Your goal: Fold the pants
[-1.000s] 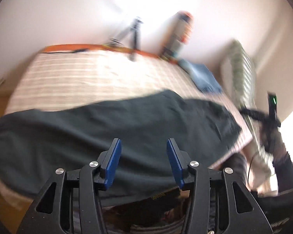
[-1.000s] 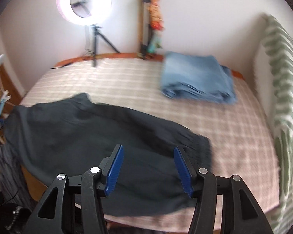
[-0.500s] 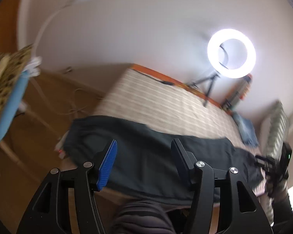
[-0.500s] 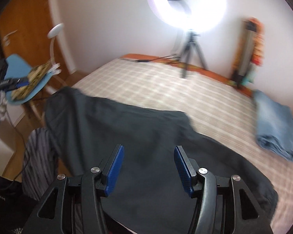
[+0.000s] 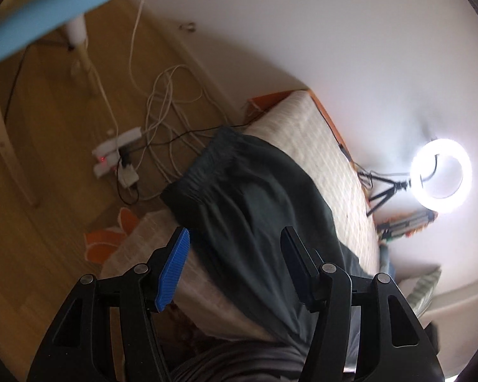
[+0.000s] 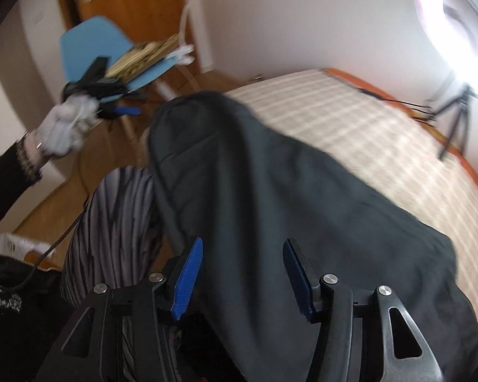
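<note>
both views have swung since a second ago from the bed's far side to its end by the floor. the dark pants (image 5: 258, 197) lie along the bed (image 5: 305, 133), waistband over that end. left tool (image 5: 234, 270) gapes empty above them; right tool (image 6: 242, 273), empty, is closing. only the left view shows the power strip (image 5: 116, 156); only the right shows the blue chair (image 6: 89, 51).

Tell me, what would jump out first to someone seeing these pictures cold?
Probably the dark pants sprawled across the checked bed, their gathered waistband hanging over the bed's edge toward the floor. Next, the glowing ring light on its small tripod by the white wall at the bed's far side. In front, the left gripper and right gripper hover over the cloth with blue-padded jaws gripping nothing, the right's closing.
</note>
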The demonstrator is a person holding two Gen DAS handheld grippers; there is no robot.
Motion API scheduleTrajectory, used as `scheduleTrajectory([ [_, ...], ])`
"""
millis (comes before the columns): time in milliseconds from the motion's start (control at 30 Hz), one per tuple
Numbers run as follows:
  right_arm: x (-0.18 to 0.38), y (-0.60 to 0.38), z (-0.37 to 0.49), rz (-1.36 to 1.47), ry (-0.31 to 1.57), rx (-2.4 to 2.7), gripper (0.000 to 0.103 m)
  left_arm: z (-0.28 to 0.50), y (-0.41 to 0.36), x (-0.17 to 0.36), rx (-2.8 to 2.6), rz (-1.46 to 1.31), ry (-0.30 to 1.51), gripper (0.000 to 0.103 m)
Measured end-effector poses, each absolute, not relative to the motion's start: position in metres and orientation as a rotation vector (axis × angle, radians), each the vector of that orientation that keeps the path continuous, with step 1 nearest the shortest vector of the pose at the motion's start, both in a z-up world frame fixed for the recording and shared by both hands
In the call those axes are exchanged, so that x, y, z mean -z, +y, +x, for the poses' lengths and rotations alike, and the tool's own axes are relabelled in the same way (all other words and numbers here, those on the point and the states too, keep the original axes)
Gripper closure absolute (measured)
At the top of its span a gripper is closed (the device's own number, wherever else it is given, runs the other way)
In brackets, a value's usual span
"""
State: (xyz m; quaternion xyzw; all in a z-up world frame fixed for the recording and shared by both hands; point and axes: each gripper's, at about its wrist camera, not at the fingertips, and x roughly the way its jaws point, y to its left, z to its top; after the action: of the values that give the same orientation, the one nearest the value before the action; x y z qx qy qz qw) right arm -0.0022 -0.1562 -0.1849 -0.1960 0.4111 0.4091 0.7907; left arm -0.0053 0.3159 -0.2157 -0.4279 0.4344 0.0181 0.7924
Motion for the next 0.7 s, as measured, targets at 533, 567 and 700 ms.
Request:
scheduleTrajectory([
  [533,0.257,-0.063,-0.012,-0.727,0.974,-0.917,0.072,0.007,0.342,0.251,-0.005,-1.008,0.977,0.044],
  [567,0.256,-0.06,-0.012,-0.738,0.965,-0.917,0.076,0.008,0.342,0.251,-0.003,-1.002,0.978,0.044],
  [700,0.254,-0.054,-0.007,-0.734,0.978,-0.929,0.101,0.009,0.345,0.251,0.002,-0.986,0.976,0.044],
])
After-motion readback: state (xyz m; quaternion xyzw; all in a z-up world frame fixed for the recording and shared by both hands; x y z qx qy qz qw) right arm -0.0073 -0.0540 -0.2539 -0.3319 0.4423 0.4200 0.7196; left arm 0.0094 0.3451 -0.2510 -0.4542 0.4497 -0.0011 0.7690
